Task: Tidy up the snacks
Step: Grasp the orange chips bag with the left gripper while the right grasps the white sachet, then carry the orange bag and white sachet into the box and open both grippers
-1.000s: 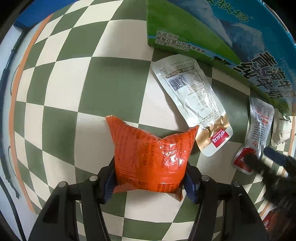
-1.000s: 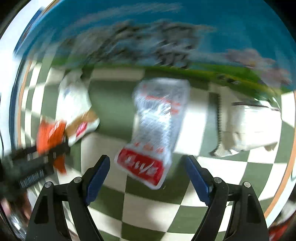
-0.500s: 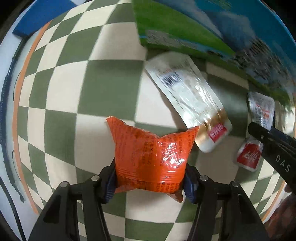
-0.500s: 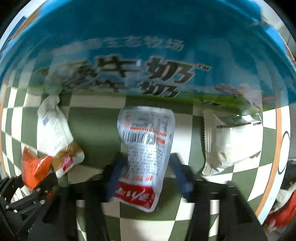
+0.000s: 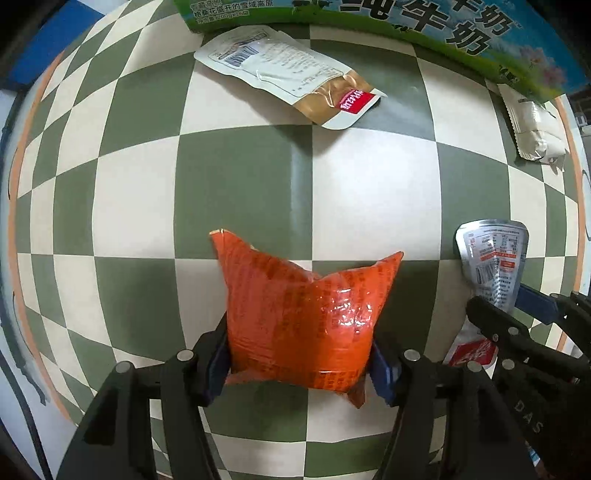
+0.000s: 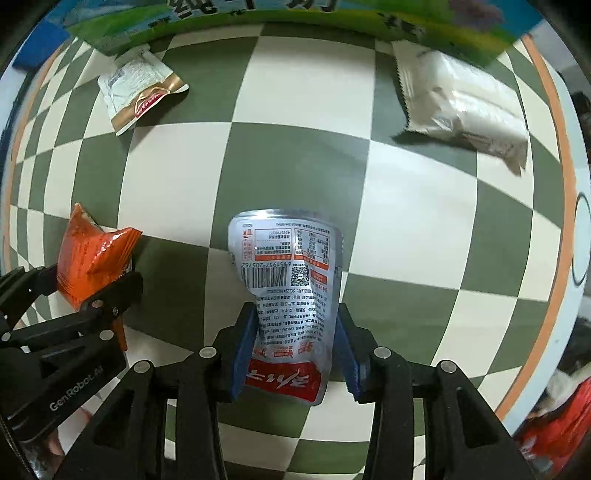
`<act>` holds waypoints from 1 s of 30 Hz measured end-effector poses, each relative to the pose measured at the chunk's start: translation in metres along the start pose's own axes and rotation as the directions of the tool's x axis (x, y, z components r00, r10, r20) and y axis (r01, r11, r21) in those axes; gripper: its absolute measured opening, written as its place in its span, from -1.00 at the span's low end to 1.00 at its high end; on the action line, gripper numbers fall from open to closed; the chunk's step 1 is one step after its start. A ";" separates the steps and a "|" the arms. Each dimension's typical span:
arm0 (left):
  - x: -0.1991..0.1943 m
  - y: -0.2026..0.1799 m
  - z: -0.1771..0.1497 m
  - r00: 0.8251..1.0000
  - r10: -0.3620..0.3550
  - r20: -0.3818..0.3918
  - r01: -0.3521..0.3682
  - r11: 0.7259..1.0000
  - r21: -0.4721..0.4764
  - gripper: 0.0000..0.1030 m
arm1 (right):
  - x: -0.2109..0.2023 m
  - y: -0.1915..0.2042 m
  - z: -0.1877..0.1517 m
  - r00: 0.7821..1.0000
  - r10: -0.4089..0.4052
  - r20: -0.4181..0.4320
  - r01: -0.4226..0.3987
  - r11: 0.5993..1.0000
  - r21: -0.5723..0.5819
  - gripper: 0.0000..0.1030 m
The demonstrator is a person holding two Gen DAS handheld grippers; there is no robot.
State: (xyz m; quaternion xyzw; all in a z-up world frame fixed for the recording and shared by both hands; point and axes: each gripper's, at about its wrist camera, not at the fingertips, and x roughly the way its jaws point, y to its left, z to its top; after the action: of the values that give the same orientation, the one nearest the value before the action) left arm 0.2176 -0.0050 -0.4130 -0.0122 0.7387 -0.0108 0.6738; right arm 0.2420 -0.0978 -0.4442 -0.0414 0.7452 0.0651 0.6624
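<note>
My left gripper (image 5: 301, 356) is shut on a puffy orange snack packet (image 5: 303, 314) and holds it above the green-and-cream checked cloth (image 5: 236, 184). My right gripper (image 6: 293, 352) is shut on a silver pouch with a red bottom band (image 6: 291, 295), also lifted off the cloth. The silver pouch also shows in the left wrist view (image 5: 493, 266), and the orange packet in the right wrist view (image 6: 90, 258). A white-and-gold pouch (image 5: 291, 72) and a white wrapped bar (image 6: 461, 99) lie on the cloth by the far box.
A large blue-and-green milk carton box (image 5: 406, 22) stands along the far edge of the cloth. The cloth's orange border (image 6: 557, 184) runs down the right side. Red packaging (image 6: 554, 424) lies off the cloth at the lower right.
My right gripper has closed on the silver pouch and lifted it back from the box. My left gripper, still holding the orange packet, has pulled back and turned right.
</note>
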 end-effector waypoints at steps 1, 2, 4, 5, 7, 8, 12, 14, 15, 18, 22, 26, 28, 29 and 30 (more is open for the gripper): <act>0.000 -0.001 0.000 1.000 -0.005 -0.002 0.005 1.000 0.001 0.17 | 0.000 -0.001 -0.002 1.000 0.011 0.003 -0.011 1.000 0.010 -0.05; -0.002 0.001 0.001 1.000 -0.010 -0.005 0.010 1.000 0.001 0.17 | 0.000 -0.007 -0.006 1.000 0.016 0.005 -0.016 1.000 0.020 -0.02; -0.002 0.003 0.004 1.000 -0.026 -0.008 0.026 1.000 -0.011 0.17 | -0.003 -0.017 -0.005 1.000 0.011 0.007 -0.012 0.999 0.031 0.03; -0.003 0.007 0.005 0.999 -0.037 -0.010 0.036 0.999 -0.020 0.17 | -0.004 -0.017 -0.001 1.000 0.002 0.008 -0.002 1.000 0.027 0.06; -0.005 0.020 0.009 0.999 -0.051 -0.014 0.051 0.998 -0.035 0.13 | -0.004 -0.005 -0.015 0.999 -0.037 0.012 0.037 0.999 0.003 0.11; -0.006 0.026 0.010 0.998 -0.060 -0.015 0.060 0.997 -0.042 0.10 | -0.002 0.001 -0.017 0.998 -0.062 0.014 0.063 0.998 -0.018 0.11; -0.006 0.034 0.014 0.996 -0.086 -0.018 0.085 0.994 -0.069 0.03 | -0.004 0.010 -0.022 0.998 -0.066 0.020 0.066 0.998 -0.006 -0.07; -0.006 0.038 0.014 0.995 -0.096 -0.022 0.093 0.992 -0.083 0.01 | -0.008 0.012 -0.023 0.997 -0.070 0.035 0.071 0.997 -0.027 -0.27; -0.007 0.039 0.013 0.995 -0.098 -0.023 0.096 0.992 -0.088 0.01 | -0.011 0.014 -0.019 0.996 -0.075 0.037 0.077 0.996 -0.036 -0.30; -0.012 0.036 0.011 0.996 -0.087 -0.013 0.085 0.993 -0.079 0.00 | -0.014 0.019 -0.027 0.995 -0.079 0.059 0.082 0.996 -0.042 -0.37; -0.022 0.025 0.007 0.997 -0.082 0.011 0.082 0.994 -0.065 0.00 | -0.020 0.013 -0.037 0.998 -0.023 0.058 0.024 1.000 -0.014 -0.38; -0.045 0.014 0.013 0.994 -0.090 0.055 0.093 0.995 -0.042 0.00 | -0.036 -0.013 -0.034 0.996 0.028 0.081 -0.029 1.000 0.010 -0.39; -0.066 0.008 0.013 0.991 -0.103 0.087 0.106 0.994 -0.023 0.01 | -0.055 -0.023 -0.035 0.992 0.063 0.109 -0.066 0.997 0.028 -0.39; -0.077 0.006 0.014 0.988 -0.112 0.106 0.114 0.993 -0.015 0.01 | -0.066 -0.029 -0.037 0.989 0.082 0.125 -0.088 0.996 0.036 -0.39; -0.089 0.004 0.013 0.985 -0.121 0.126 0.123 0.992 -0.007 0.01 | -0.078 -0.034 -0.034 0.984 0.102 0.143 -0.110 0.993 0.044 -0.39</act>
State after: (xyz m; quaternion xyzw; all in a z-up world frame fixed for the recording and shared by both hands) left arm 0.2391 0.0016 -0.3256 -0.0632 0.6928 -0.0458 0.7169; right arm 0.2225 -0.1383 -0.3643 0.0200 0.6992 0.0839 0.7097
